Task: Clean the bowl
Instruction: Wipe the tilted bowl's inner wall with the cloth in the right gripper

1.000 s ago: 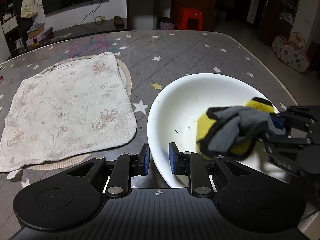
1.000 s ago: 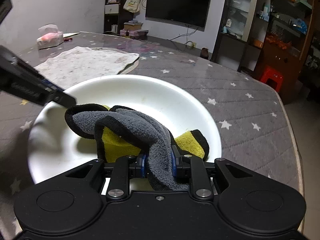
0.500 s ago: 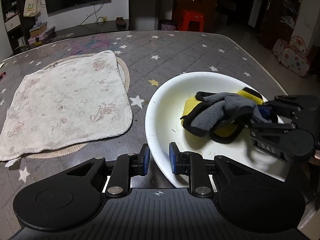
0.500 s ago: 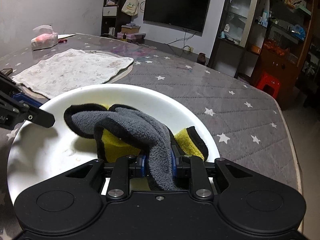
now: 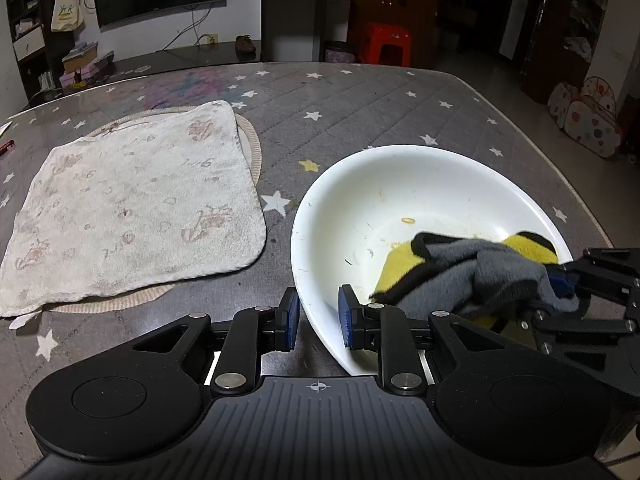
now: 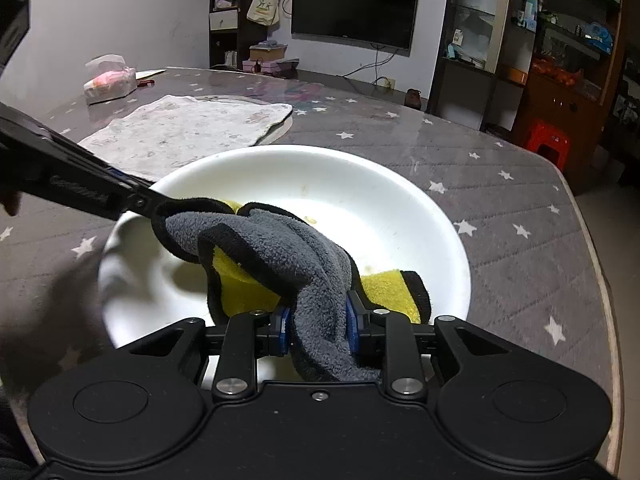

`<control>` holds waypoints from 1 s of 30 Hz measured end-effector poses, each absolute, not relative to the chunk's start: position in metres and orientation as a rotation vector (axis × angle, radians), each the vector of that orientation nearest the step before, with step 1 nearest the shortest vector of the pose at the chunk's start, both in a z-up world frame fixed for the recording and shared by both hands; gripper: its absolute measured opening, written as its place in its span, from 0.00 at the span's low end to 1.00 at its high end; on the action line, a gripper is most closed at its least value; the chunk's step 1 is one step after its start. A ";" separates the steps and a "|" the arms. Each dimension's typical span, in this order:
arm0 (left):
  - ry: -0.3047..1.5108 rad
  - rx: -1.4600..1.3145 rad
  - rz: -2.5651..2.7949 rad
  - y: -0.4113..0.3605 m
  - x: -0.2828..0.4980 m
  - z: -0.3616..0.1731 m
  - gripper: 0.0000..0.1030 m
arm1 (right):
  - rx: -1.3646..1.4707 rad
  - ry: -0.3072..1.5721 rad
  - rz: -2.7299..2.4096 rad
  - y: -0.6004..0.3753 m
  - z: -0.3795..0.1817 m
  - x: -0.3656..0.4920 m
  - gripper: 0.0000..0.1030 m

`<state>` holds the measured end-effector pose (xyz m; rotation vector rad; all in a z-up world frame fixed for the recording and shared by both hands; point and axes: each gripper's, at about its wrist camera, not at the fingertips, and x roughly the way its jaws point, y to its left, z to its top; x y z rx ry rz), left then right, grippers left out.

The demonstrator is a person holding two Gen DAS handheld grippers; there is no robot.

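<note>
A white bowl (image 5: 400,184) sits on the grey star-patterned table, with small food specks inside; it also shows in the right wrist view (image 6: 360,192). My left gripper (image 5: 318,318) is shut on the bowl's near rim, one finger inside and one outside. My right gripper (image 6: 316,326) is shut on a grey and yellow cloth (image 6: 276,256) and holds it inside the bowl against its lower part. The cloth also shows in the left wrist view (image 5: 480,272), at the bowl's near right side.
A pale patterned towel (image 5: 128,208) lies on a round mat left of the bowl. A tissue pack (image 6: 110,84) sits at the far table edge. The table's right edge (image 6: 592,240) runs close to the bowl.
The cloth moved from the bowl's middle back toward its near right side, after moving inward before that. The left gripper kept its hold on the rim.
</note>
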<state>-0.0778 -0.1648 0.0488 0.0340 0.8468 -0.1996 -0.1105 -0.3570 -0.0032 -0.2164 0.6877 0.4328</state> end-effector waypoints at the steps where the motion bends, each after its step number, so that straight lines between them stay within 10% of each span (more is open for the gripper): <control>1: 0.847 0.033 -0.200 -0.165 -0.078 0.049 0.21 | -0.210 0.696 0.440 -0.357 -0.002 -0.112 0.27; 30: 0.841 0.085 -0.238 -0.168 -0.035 0.061 0.22 | -0.241 0.704 0.408 -0.363 -0.006 -0.092 0.27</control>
